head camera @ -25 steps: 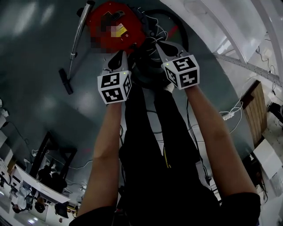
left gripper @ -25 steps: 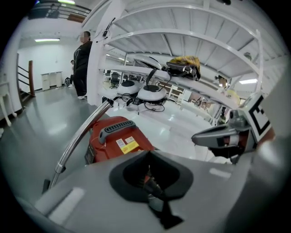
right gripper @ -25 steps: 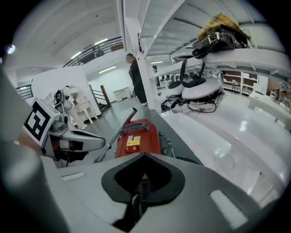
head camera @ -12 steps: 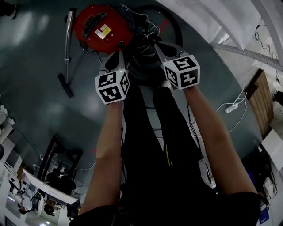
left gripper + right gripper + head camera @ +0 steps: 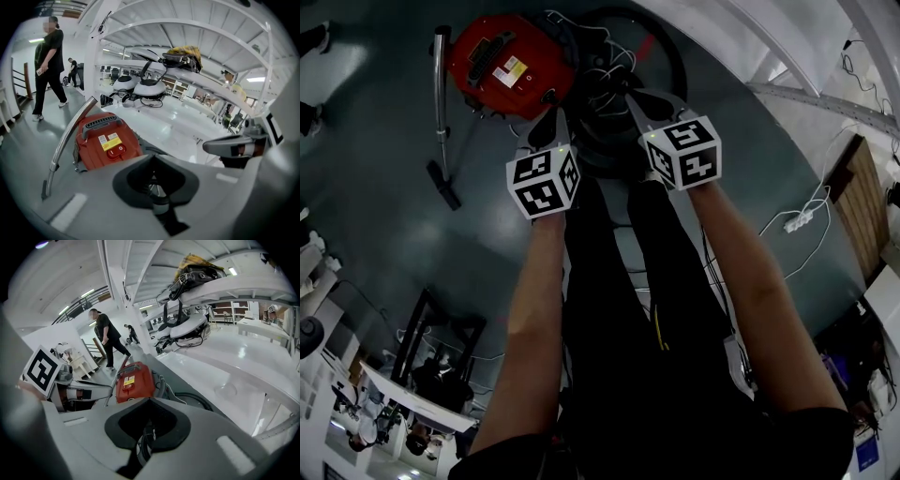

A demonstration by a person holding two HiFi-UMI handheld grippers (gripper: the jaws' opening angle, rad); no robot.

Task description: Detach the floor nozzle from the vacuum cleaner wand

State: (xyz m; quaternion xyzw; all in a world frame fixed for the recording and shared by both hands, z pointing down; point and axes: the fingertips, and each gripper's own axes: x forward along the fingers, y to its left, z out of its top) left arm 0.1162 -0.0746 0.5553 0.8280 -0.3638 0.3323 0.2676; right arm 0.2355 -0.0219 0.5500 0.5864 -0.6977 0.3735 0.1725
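**Head view:** dim and underexposed. The glossy dark grey-green floor (image 5: 384,216) shows soft pale reflections at 10 o'clock. The white curved beams (image 5: 787,47) at 1 o'clock are the brightest area. The red plastic vacuum cleaner body (image 5: 502,61) stays saturated.

**Both gripper views:** bright. White ceiling strip lights (image 5: 88,293) sit at 10 o'clock, and the glossy white platform surface (image 5: 187,126) glares. Barrel distortion is strong, the corners are black and the near foreground is soft.

I see the vacuum cleaner body (image 5: 502,61) in glossy red plastic, its wand (image 5: 441,84) in bright polished metal, and the floor nozzle (image 5: 443,185) in what looks like matt black plastic. The floor (image 5: 375,234) looks smooth, with a dull grey-green sheen.
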